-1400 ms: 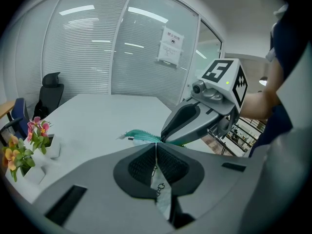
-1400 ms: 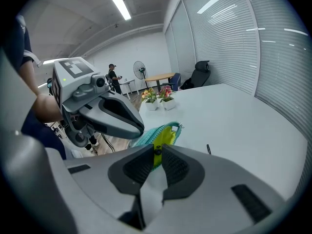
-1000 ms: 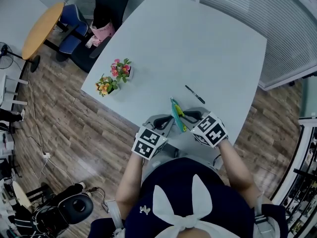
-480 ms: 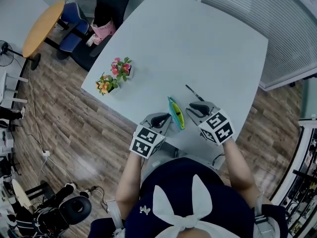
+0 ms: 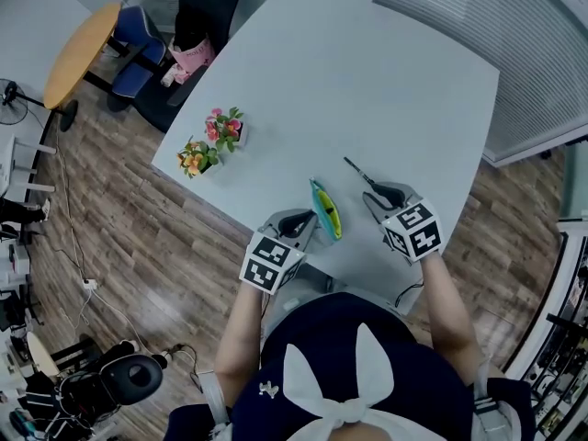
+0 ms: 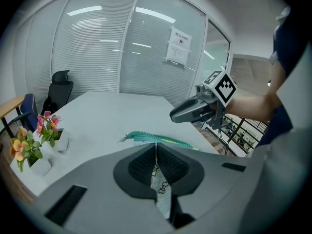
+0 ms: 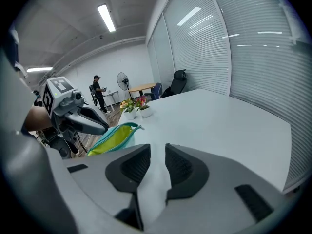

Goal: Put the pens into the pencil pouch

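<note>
Since, on the table, the pouch looked soft and floppy, teal outside, lime inside, our left gripper stood clenched on its near edge, while our right gripper, jaws just opening and empty, hovered by the pen: light, stiff, likely to roll, best pinched mid-barrel, slim and black.

Far half of the table is wide open; flower pots crowd its left edge, and the pencil pouch blocks the near middle.
</note>
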### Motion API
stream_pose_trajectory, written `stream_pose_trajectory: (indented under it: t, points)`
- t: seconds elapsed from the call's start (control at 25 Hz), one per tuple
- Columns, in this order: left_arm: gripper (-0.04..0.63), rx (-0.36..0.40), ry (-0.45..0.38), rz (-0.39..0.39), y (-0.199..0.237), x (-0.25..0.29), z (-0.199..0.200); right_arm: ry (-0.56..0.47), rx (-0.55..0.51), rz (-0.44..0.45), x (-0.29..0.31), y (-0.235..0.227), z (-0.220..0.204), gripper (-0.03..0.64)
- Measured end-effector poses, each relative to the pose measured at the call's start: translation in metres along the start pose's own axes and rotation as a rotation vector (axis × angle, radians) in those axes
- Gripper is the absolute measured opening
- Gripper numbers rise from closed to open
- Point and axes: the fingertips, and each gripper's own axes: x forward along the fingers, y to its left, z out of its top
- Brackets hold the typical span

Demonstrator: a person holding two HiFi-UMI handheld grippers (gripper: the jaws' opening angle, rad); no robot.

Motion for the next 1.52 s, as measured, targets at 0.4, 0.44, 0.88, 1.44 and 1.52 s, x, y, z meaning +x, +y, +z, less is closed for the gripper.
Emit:
stream_pose_trajectory:
  t: [0.4,0.44,0.88,1.44,1.52]
  points:
    - [0.028,-0.004,0.014,0.008,-0.004,0.009,0.002,0.068,0.022,-0.042,0.008,-0.027,-0.037,0.107]
    - [0.028,-0.005,0.016,0.009,-0.004,0.010,0.002,0.077,0.025,-0.044,0.011,-0.029,-0.041,0.110]
    - [0.028,-0.032,0.026,0.023,0.000,0.014,0.003,0.153,0.055,-0.068,0.041,-0.054,-0.075,0.117]
    - [0.026,-0.044,0.033,0.041,0.002,0.016,0.005,0.254,0.041,-0.083,0.076,-0.071,-0.107,0.118]
    - [0.028,-0.047,0.032,0.043,0.003,0.015,0.004,0.267,0.039,-0.087,0.080,-0.072,-0.111,0.117]
